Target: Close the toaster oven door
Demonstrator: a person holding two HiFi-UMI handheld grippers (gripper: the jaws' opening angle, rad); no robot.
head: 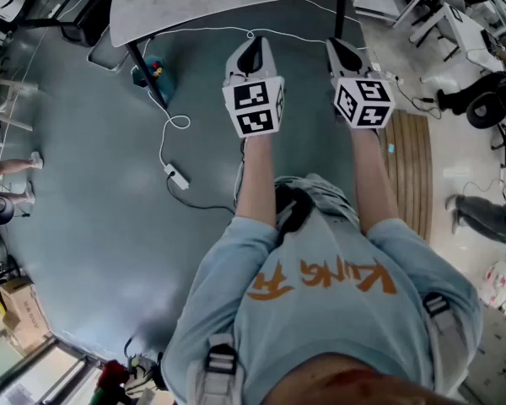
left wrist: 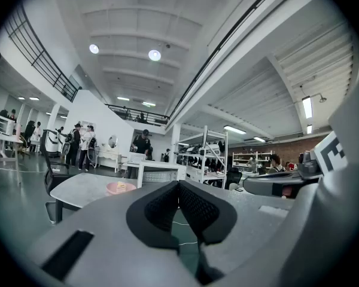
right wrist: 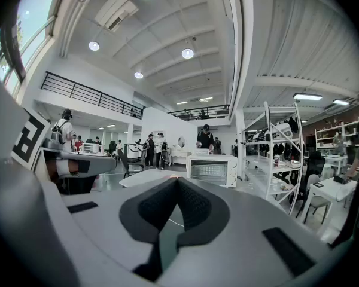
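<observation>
The white toaster oven (right wrist: 213, 170) stands on the grey table (right wrist: 145, 177), seen only in the right gripper view, some way ahead. Its glass door looks upright against the front. Both grippers are held side by side in the air above the floor, short of the table edge (head: 152, 11). My left gripper (head: 253, 47) is shut with nothing in it, its pads meeting at the tip (left wrist: 179, 185). The right gripper (head: 343, 47) is likewise shut and empty (right wrist: 177, 182). Neither touches the oven.
A pink bowl (left wrist: 120, 188) sits on the table (left wrist: 87, 187) to the left. A white cable and plug (head: 175, 175) lie on the floor, with a blue object (head: 153, 71) by the table leg. A wooden board (head: 410, 167) lies right. People stand in the background.
</observation>
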